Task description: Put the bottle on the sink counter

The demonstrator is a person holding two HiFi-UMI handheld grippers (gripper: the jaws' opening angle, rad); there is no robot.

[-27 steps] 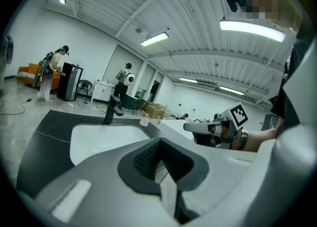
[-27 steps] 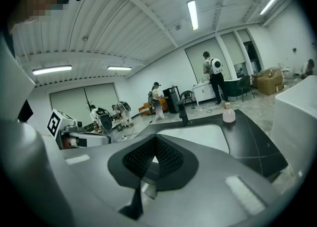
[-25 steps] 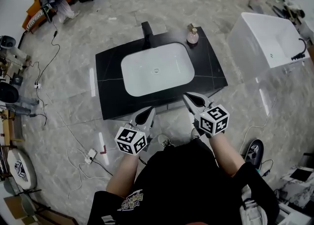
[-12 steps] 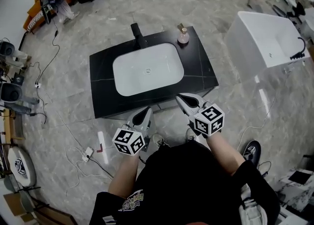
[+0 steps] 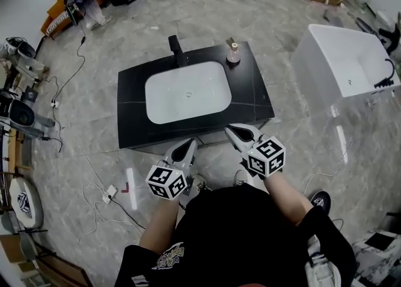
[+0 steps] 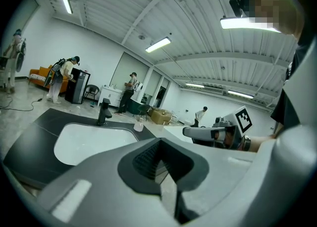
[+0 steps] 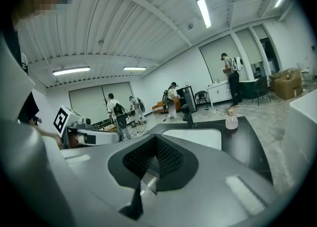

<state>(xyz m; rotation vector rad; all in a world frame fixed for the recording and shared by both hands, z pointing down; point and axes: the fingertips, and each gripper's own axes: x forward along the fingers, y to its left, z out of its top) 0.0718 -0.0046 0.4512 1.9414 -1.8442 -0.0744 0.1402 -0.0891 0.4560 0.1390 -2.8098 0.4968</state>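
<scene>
The small, rounded, pinkish translucent bottle (image 5: 233,53) stands upright at the far right corner of the glossy black tabletop (image 5: 254,94), beside the white rounded-rectangle basin (image 5: 188,94). The left hand-held gripper (image 5: 186,148) and the right hand-held gripper (image 5: 235,133) are both pressed together, pinching nothing.

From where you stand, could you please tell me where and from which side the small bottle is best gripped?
Probably across its round body, just under the narrow neck. The bottle stands upright at the counter's far right corner; the faucet is to its left, so bring the right hand-held gripper in level from the near right side.
</scene>
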